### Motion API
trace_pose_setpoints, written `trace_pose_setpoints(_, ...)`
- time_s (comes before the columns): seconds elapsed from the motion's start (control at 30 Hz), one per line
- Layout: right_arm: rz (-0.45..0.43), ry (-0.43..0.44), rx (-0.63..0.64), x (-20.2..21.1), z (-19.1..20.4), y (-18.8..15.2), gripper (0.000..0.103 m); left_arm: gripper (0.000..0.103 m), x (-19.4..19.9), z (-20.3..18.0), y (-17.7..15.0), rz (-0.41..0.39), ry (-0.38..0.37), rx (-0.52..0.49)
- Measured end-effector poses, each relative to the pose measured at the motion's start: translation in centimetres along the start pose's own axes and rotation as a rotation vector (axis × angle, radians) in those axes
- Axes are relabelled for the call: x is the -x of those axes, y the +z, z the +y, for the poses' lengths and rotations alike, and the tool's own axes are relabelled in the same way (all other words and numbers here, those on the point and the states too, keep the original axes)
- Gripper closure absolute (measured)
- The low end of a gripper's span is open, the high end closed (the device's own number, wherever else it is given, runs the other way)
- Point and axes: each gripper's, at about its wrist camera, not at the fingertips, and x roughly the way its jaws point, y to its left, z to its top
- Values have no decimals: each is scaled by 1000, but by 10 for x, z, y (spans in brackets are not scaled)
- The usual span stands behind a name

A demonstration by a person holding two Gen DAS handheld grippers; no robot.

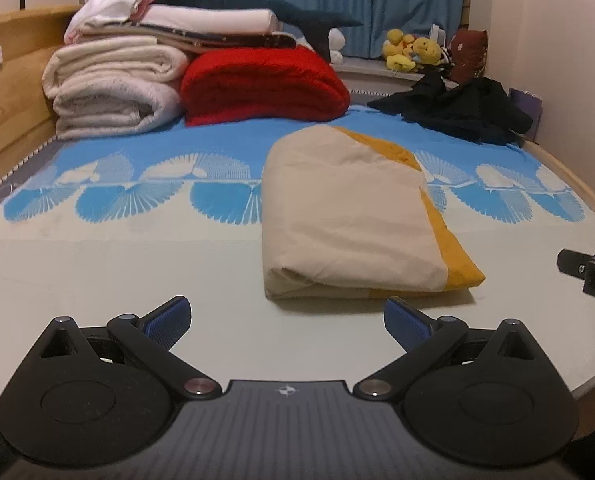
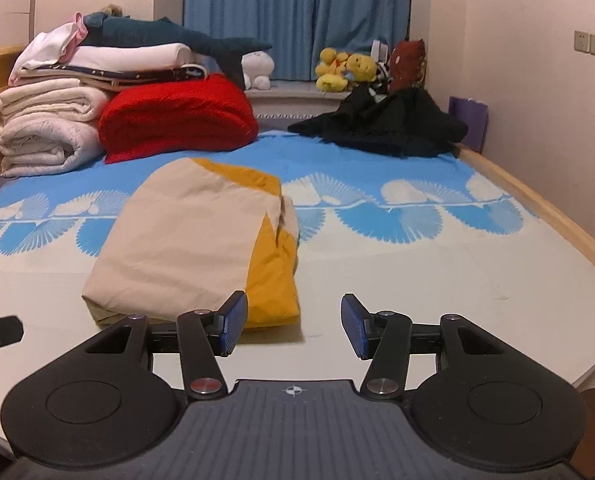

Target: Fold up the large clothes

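- Your left gripper [image 1: 287, 322] has its jaws spread wide and empty, just short of the folded beige-and-yellow garment [image 1: 349, 216].
- Your right gripper [image 2: 293, 326] has its jaws apart and empty; the garment lies flat on the bed [image 2: 457, 280], ahead and left, so the fold looks finished.

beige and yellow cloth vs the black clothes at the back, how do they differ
The beige and yellow cloth is folded into a flat, neat packet; the black clothes lie in a crumpled heap. The folded cloth sits near the grippers in mid-bed; the black heap is far back beside the wall. Both rest on the bed, and neither gripper touches them.
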Motion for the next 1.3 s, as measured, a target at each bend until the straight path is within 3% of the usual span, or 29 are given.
trace_pose_setpoints(1.3,12,29,42,0,9,0,49,0,-7,-13,-3,-25,-38,-38)
